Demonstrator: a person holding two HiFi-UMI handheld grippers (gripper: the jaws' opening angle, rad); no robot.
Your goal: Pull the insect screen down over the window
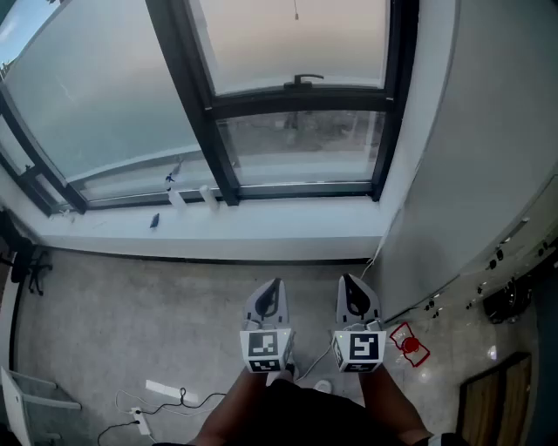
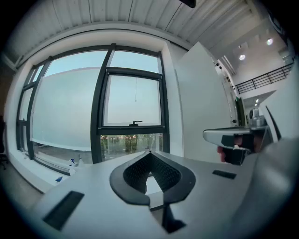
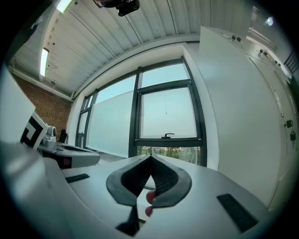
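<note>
Left gripper (image 1: 276, 284) and right gripper (image 1: 347, 280), 2 closed, empty claws, face the window (image 1: 296, 103); reaching the hanging cord (image 1: 296, 10) likely comes next.

- Left gripper (image 1: 276, 283): held low in front of the body, pointing forward and tipped slightly downward; jaws pressed together, nothing between them.
- Right gripper (image 1: 347, 280): just beside the left one, not touching it, held level; jaws pressed together, empty.
- Marker cubes (image 1: 264, 346): one at the rear of each gripper, top faces turned upward.
- Forearms (image 1: 234, 411): side by side, drawn in close to the body.
</note>
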